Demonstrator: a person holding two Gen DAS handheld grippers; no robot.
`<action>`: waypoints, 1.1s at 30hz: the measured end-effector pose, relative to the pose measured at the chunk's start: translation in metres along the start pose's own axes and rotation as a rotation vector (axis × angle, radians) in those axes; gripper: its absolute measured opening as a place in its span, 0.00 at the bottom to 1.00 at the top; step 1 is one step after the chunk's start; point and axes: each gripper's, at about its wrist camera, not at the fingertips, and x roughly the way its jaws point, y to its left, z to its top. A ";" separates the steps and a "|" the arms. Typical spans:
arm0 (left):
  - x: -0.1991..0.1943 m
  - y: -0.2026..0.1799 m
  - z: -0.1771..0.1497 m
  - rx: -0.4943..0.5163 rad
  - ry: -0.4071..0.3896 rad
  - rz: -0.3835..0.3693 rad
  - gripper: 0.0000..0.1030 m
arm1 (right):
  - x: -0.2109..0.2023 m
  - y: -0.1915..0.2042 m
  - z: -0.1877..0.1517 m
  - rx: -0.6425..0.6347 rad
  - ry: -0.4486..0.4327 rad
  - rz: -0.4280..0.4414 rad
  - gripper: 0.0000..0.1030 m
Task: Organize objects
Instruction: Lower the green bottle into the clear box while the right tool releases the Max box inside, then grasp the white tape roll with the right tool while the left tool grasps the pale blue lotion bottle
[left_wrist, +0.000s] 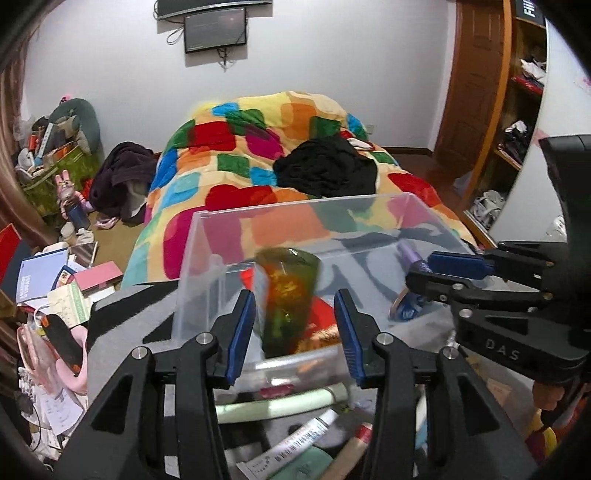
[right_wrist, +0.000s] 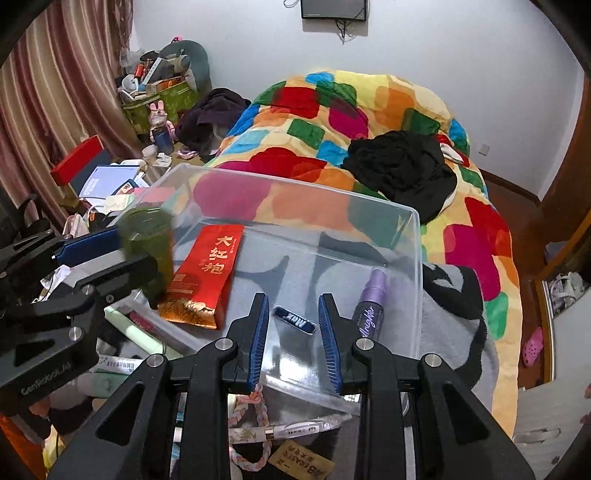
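The cup (left_wrist: 286, 314) is a tall tumbler of see-through green plastic, widest at the rim and narrowing toward the base, with orange and yellow showing through its wall. It is blurred in both views. It stands inside the clear plastic bin (left_wrist: 295, 202), at the bin's near left corner, leaning slightly.

The left gripper (left_wrist: 294, 295) is spread, with the cup between its 2 blue pads. The left pad lies close against the cup's wall, while a gap shows between the cup and the right pad, so the pads are not pinching it.

The right gripper (right_wrist: 291, 297) hovers over the near right part of the bin. Its 2 pads stand a little apart with nothing between them.

The bin sits on a grey blanket (right_wrist: 454, 325) at the foot of a bed covered by a multicoloured quilt (left_wrist: 258, 147). Counted inside the bin are 4 things:
- 1 green cup
- 1 red tea packet (right_wrist: 207, 273) with gold characters and a foil bottom edge, lying flat beside the cup
- 1 small dark blue oblong piece (right_wrist: 294, 320) with white lettering, in the middle of the floor
- 1 purple spray bottle (right_wrist: 371, 306), lying along the right wall

Just outside the near wall lie 1 pen (right_wrist: 295, 428), 1 braided cord (right_wrist: 255, 410), 1 gold card (right_wrist: 301, 461), 1 white printed tube (left_wrist: 295, 435) and 1 pale green tube (left_wrist: 288, 404).
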 end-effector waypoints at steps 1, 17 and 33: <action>-0.002 -0.001 0.000 0.001 -0.003 -0.006 0.46 | -0.003 0.000 -0.001 -0.001 -0.003 0.004 0.25; -0.061 -0.001 -0.035 0.021 -0.052 -0.047 0.62 | -0.066 -0.008 -0.030 0.022 -0.111 0.031 0.45; -0.043 0.029 -0.114 -0.047 0.107 -0.057 0.55 | -0.073 -0.010 -0.104 0.038 -0.022 0.081 0.56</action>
